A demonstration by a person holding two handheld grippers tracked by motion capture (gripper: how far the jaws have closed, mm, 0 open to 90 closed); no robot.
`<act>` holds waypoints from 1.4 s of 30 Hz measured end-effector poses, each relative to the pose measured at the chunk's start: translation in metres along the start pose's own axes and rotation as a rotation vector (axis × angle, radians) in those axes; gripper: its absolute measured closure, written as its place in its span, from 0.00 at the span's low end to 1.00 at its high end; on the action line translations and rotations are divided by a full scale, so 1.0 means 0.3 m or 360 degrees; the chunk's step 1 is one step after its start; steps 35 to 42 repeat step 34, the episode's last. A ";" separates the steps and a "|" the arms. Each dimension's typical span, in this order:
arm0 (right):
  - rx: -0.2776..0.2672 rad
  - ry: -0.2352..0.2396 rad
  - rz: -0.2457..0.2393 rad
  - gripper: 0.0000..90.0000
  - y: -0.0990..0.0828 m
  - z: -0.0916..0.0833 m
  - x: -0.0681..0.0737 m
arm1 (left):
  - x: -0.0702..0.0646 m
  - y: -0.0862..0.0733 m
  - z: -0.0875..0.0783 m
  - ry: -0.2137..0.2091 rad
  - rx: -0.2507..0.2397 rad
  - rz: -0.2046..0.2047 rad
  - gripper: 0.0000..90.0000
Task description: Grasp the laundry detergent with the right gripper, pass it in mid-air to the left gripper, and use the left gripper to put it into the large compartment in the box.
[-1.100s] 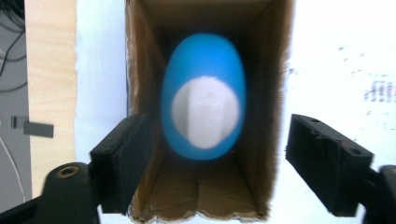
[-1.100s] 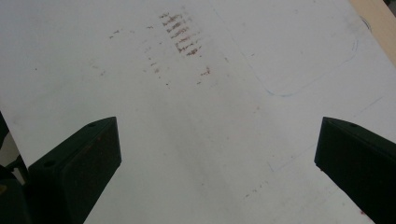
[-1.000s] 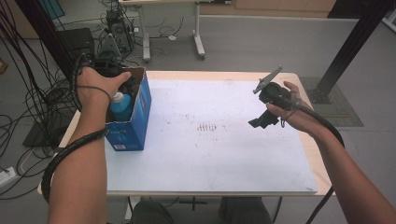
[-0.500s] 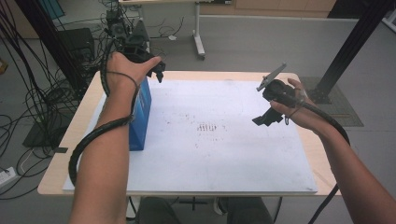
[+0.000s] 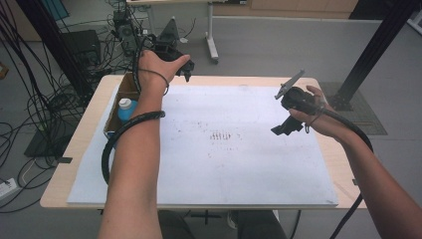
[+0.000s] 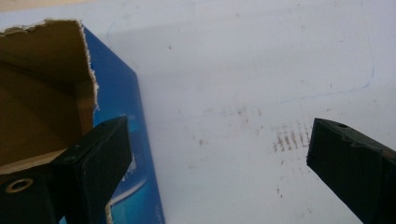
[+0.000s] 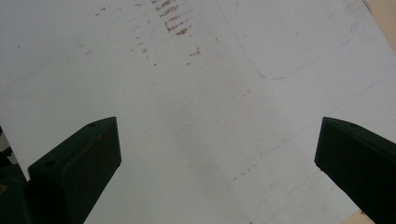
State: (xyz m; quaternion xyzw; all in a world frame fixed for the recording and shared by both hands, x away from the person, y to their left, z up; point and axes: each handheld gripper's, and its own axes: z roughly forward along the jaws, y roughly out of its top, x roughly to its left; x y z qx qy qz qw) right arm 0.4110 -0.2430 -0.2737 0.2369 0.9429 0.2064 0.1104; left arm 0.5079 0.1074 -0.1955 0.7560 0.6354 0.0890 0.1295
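A blue cardboard box [image 5: 110,124] with an open top stands at the left edge of the table, and a blue bottle with a white cap [image 5: 127,108] stands inside it. My left gripper [image 5: 187,72] hovers over the table's far edge, beyond the box. Its jaws have just been opening and stand wide with nothing between them. In the left gripper view [image 6: 217,135] the box's blue side [image 6: 133,140] lies beside the left jaw. My right gripper [image 5: 281,129] hangs open over the right part of the white sheet [image 7: 201,93], holding nothing.
A white sheet [image 5: 239,164] with a faint brown smudge [image 5: 221,135] at its middle covers most of the wooden table [image 5: 59,184]. Cables and black equipment [image 5: 74,45] lie on the floor to the left and behind. A black post [image 5: 368,50] rises at the right.
My left hand has left the bottle in the box, risen out of it and moved to the table's far edge. The right hand has barely moved.
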 end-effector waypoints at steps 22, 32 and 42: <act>0.0045 0.0023 -0.0005 0.00 0.008 0.047 0.009 | 0.014 -0.002 0.055 -0.0014 0.0017 0.0016 0.08; 0.0056 0.0013 -0.0004 0.00 -0.009 0.056 0.011 | 0.003 -0.007 0.058 0.0001 0.0001 0.0038 0.08; 0.0056 0.0013 0.0002 0.00 -0.014 0.061 0.013 | -0.001 -0.011 0.065 -0.0004 0.0001 0.0039 0.08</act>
